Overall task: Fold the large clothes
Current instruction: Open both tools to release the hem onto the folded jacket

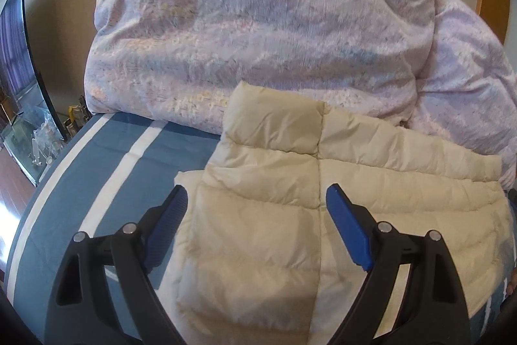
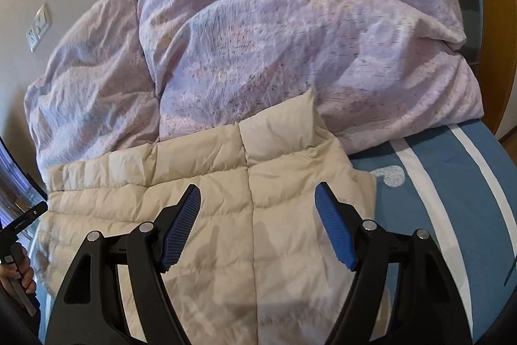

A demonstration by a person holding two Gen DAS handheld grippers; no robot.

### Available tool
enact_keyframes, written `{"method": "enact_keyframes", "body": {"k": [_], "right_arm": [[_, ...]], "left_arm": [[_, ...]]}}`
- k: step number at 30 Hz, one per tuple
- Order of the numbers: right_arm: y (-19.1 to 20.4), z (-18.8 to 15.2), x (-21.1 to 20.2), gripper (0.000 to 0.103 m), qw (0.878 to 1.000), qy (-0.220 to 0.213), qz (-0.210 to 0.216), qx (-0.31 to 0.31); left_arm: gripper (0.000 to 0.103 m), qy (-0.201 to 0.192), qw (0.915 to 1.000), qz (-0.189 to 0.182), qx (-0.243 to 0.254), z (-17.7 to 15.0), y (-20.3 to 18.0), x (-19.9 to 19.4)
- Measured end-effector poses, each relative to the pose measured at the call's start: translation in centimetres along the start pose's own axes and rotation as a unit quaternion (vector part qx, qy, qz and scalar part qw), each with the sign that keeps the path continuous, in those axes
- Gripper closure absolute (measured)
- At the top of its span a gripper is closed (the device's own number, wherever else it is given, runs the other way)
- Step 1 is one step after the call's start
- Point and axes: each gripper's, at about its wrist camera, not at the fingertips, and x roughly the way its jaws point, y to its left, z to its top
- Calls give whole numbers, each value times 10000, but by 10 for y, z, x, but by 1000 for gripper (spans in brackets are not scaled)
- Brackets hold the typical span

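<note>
Cream quilted puffer jacket (image 1: 258, 215) flat on bed; collar against duvet

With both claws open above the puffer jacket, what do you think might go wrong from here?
1. The cream puffer jacket looks slippery and puffy, so the left claw or right claw may pinch only one layer.
2. Its collar touches the lilac duvet, which could snag or drag during a fold.

a home bedroom: bed sheet (image 1: 106, 157), heaped duvet (image 1: 258, 37).
</note>
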Motion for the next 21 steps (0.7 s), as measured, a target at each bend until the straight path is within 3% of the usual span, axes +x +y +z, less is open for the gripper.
{"method": "enact_keyframes", "body": {"k": [10,21], "right_arm": [[4,-14,47,28,9966,212,-668,-440],[6,-24,75,24,9900,544,-1109,-685]], "left_arm": [[14,215,9983,522,152,-10,-3,48],[4,322,9981,519,-4,-11,3,75]]}}
